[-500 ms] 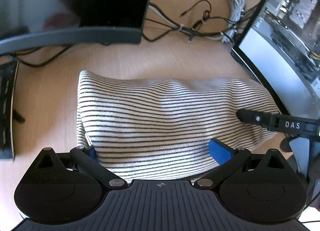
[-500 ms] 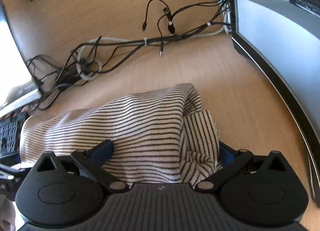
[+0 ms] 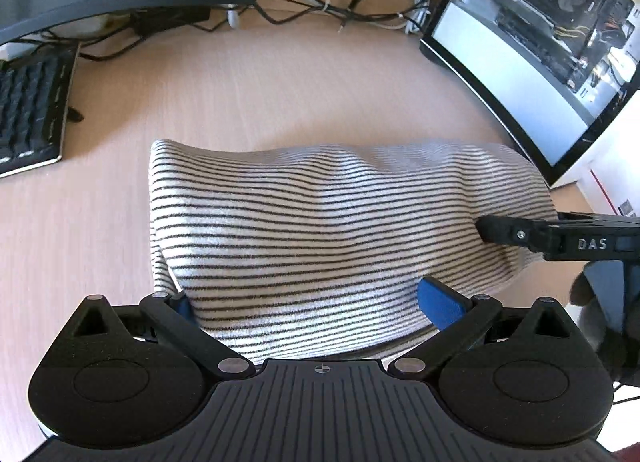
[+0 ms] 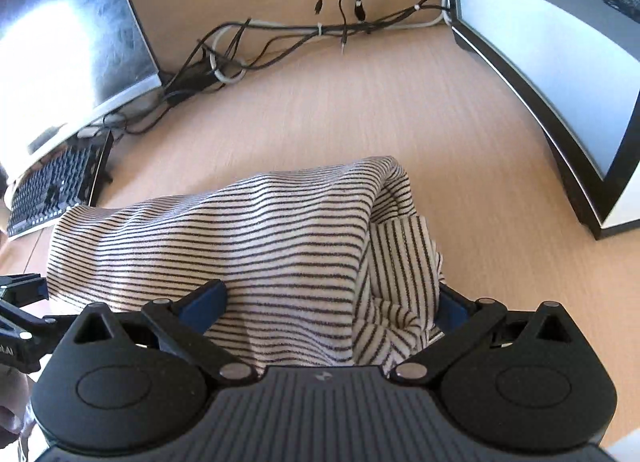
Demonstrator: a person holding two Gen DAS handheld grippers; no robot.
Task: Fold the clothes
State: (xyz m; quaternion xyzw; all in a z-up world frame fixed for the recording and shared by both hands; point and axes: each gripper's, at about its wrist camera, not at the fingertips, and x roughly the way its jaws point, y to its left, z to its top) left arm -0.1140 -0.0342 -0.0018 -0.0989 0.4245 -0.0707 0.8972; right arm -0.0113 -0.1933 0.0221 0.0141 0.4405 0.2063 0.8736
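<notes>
A white garment with thin black stripes (image 3: 320, 221) is gathered into a folded bundle just above the light wooden desk (image 3: 280, 93). My left gripper (image 3: 310, 302) is open, its blue pads spread wide at either side of the bundle's near left part. My right gripper (image 4: 328, 306) is also open and wide, and the bundle's right end (image 4: 400, 262) bunches between its fingers, hiding most of the right pad. One black finger (image 3: 520, 234) of the right gripper rests against the cloth in the left wrist view. The cloth's underside is hidden.
A curved monitor (image 3: 540, 73) stands at the right and another monitor (image 4: 60, 41) at the back left. A black keyboard (image 3: 28, 109) lies at the left. Tangled cables (image 4: 320, 29) run along the back of the desk. Bare desk lies beyond the garment.
Both grippers have drawn back from the monitors, and the striped bundle came along between their fingers. More desk and the keyboard now show. The jaws stay as wide as before.
</notes>
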